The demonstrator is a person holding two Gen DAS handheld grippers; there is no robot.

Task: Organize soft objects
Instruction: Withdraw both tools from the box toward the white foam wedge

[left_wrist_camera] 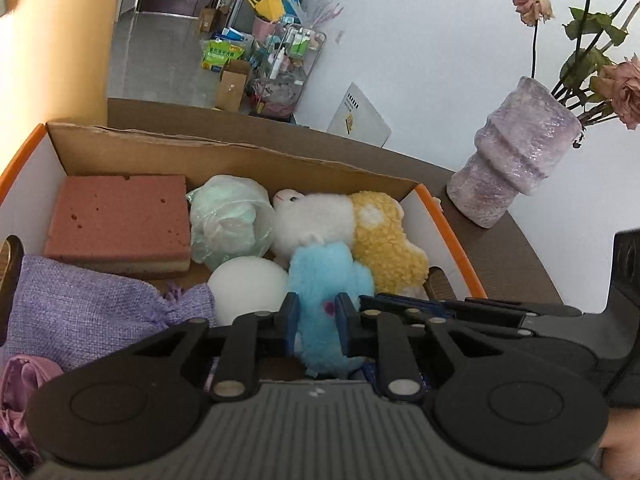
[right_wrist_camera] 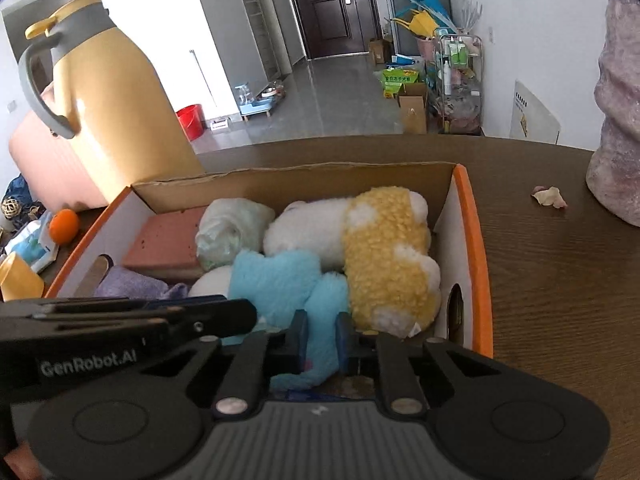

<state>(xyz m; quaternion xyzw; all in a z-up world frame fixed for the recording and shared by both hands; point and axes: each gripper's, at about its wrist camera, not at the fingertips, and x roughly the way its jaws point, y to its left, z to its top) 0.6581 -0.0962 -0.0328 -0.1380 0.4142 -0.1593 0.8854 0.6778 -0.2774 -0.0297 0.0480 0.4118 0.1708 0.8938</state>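
Observation:
A blue plush toy [left_wrist_camera: 324, 276] lies at the near end of an orange-edged cardboard box [left_wrist_camera: 240, 152]. My left gripper [left_wrist_camera: 318, 316] is shut on its lower part, pads pressing the fur from both sides. In the right wrist view my right gripper [right_wrist_camera: 322, 334] is shut on a narrow limb of the same blue plush toy [right_wrist_camera: 276, 280]. Both tools sit side by side over the box's near edge. Also packed inside are a pink sponge [left_wrist_camera: 120, 220], a bagged pale green bundle [left_wrist_camera: 228, 216], a white ball [left_wrist_camera: 248, 288], a white plush [left_wrist_camera: 316, 220], a yellow plush [left_wrist_camera: 384, 240] and a purple pouch [left_wrist_camera: 80, 312].
The box stands on a dark wooden table [right_wrist_camera: 540, 300]. A purple vase [left_wrist_camera: 516, 160] with flowers stands right of the box, with a small crumpled scrap [right_wrist_camera: 550, 196] near it. A yellow jug [right_wrist_camera: 112, 100] and an orange [right_wrist_camera: 64, 226] are on the left.

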